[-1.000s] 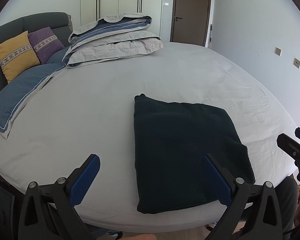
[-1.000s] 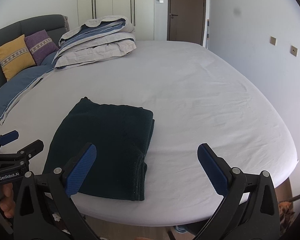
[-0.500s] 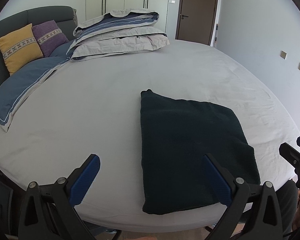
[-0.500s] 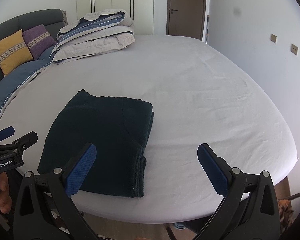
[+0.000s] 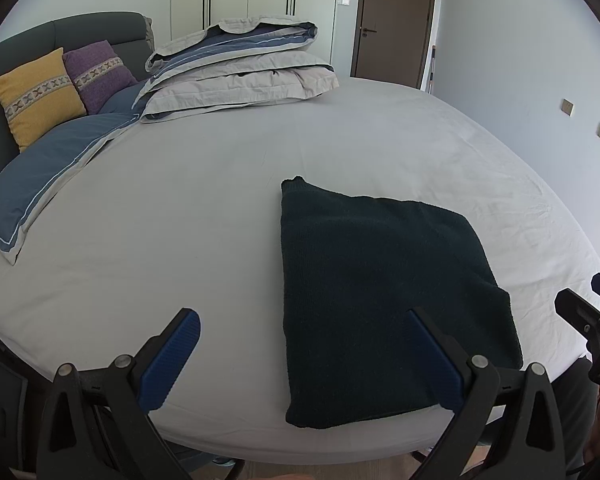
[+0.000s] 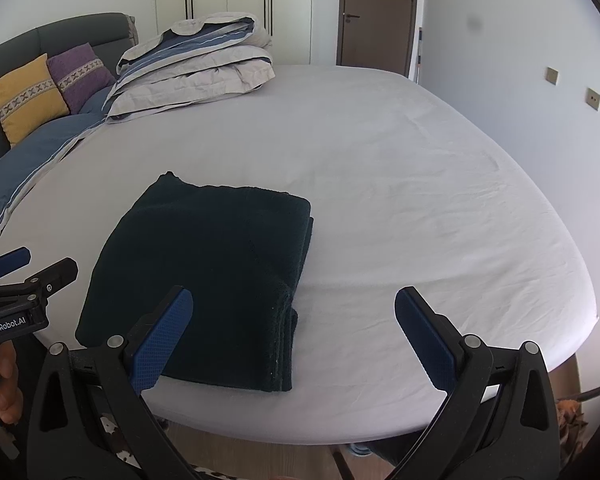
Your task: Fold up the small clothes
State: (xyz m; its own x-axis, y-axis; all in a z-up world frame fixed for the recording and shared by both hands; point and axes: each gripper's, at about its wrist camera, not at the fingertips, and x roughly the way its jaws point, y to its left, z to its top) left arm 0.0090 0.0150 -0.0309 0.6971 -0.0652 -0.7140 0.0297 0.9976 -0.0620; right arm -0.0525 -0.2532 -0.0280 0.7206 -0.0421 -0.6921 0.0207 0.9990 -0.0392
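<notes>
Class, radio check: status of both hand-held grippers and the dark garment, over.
Left hand-held gripper open, empty. Right hand-held gripper open, empty. Dark garment folded flat on bed near its front edge. Nothing in the way.

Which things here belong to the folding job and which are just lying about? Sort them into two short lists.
Part of the job:
dark green cloth, folded, flat on the bed sheet
left gripper, open, empty
right gripper, open, empty

Just lying about:
folded duvet
yellow cushion
purple cushion
blue pillow

garment (image 6: 204,276): dark matt knit cloth | bed sheet (image 6: 400,184): smooth pale cloth
</notes>
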